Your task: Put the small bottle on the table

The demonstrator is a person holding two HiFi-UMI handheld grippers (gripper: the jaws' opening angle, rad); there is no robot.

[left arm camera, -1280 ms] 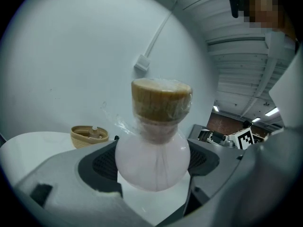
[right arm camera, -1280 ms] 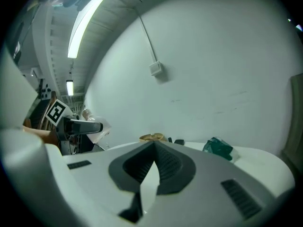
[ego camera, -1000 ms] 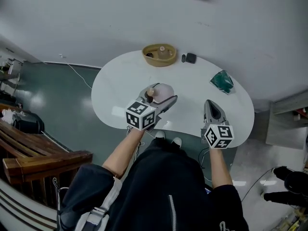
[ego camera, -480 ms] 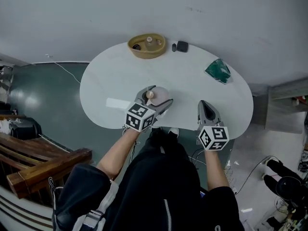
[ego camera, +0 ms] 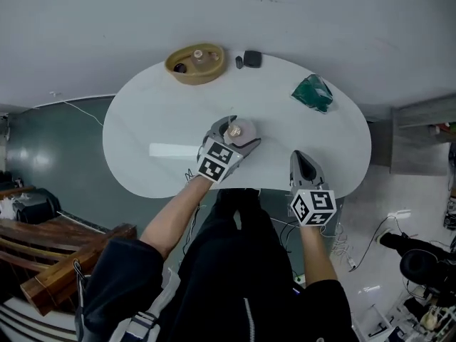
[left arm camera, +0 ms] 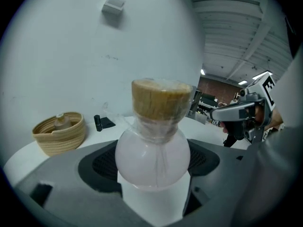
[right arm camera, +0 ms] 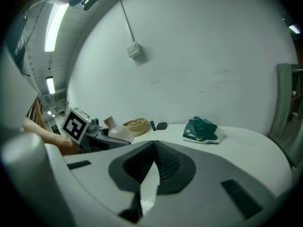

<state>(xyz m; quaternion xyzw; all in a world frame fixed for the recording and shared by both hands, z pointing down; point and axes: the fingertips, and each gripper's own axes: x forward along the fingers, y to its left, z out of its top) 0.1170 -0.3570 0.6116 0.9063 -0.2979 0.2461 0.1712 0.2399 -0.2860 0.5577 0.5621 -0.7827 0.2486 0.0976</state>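
Observation:
The small bottle [ego camera: 242, 127] is round, pale pink and glassy, with a cork stopper. It sits between the jaws of my left gripper [ego camera: 236, 135] over the middle of the white table [ego camera: 157, 120]. In the left gripper view the bottle [left arm camera: 152, 150] stands cork up and both pads press on its belly. I cannot tell whether it touches the tabletop. My right gripper [ego camera: 303, 164] is near the table's front edge, shut and empty. In its own view my right gripper [right arm camera: 152, 148] has its jaws meeting, and the bottle [right arm camera: 118, 132] shows at the left.
A woven basket [ego camera: 195, 63] with a small bottle inside stands at the far edge of the table. Two small black items [ego camera: 251, 58] lie beside it. A crumpled green bag [ego camera: 312, 92] lies at the far right. A wall rises close behind the table.
The left gripper has carried the bottle a little farther in over the table from the front edge. The right gripper has kept its place near the front edge.

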